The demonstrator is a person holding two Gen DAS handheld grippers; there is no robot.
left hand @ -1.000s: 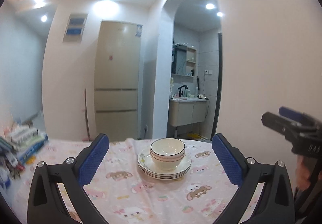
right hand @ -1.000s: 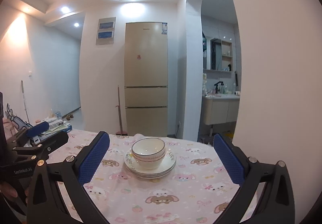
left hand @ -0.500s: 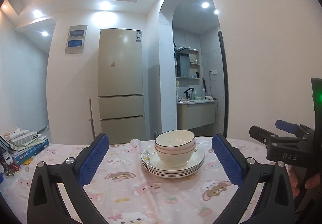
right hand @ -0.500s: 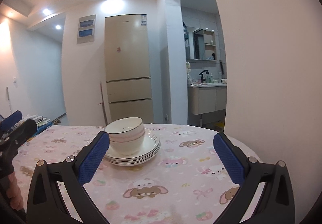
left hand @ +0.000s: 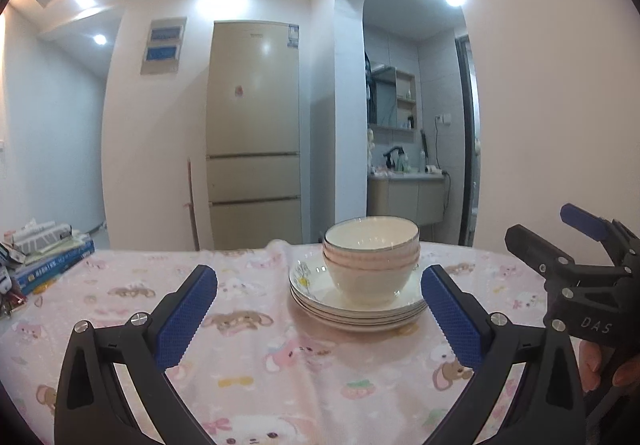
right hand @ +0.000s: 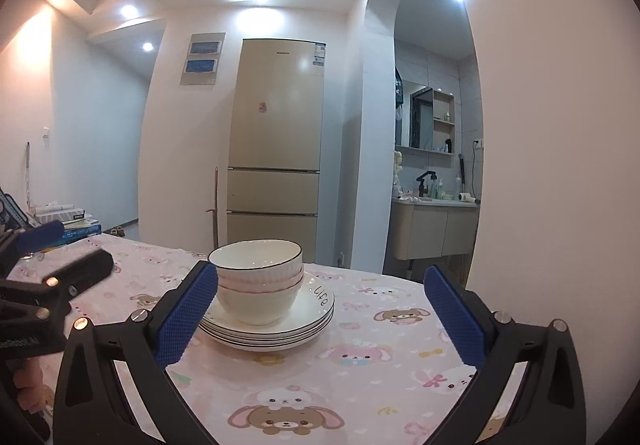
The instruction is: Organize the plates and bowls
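While both grippers hover wide open and empty: nested bowls on stacked plates.
Risk, I judge: my right gripper clips the rim beside its left jaw, toppling bowls; left gripper idle.

"Life" on top plate rim; "DAS" on right claw body.

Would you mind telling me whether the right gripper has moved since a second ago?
Yes. In the right wrist view, the bowls on the plates look larger against the fridge, so the open right gripper has moved closer.
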